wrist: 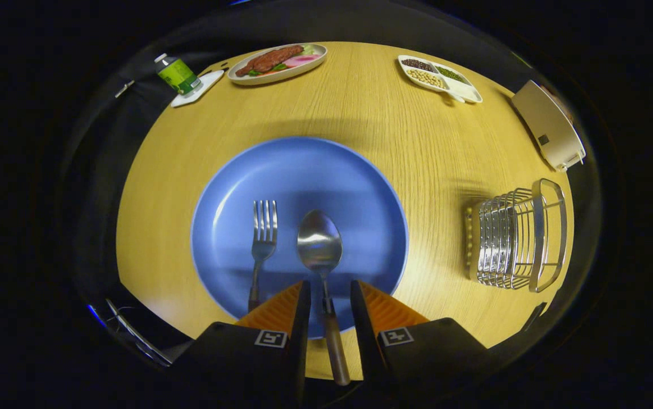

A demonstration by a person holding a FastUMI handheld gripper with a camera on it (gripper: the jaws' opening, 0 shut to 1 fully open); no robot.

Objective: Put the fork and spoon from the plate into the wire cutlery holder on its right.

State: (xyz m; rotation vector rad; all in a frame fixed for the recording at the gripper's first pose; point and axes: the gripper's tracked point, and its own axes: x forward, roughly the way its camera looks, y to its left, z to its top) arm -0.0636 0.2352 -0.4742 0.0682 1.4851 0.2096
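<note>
Spoon (320, 250) handle lies between the open gripper (329, 291) fingers, not yet pinched.
Stiff, slick metal, likely light: grip the handle's neck. Fork (262, 238) lies beside it on the blue plate (360, 187); wire cutlery holder (516, 238) stands near the table's right edge.

- Pale wood grain with a smooth matt finish is shown by the table (360, 113).
- A smooth, softly glossy surface is seen on the plate (326, 170).
- Polished metal is seen in the spoon (319, 244), the fork (263, 233) and the wire cutlery holder (516, 238).
- The gripper (329, 292) is held with the spoon's handle between its parted fingers.
</note>
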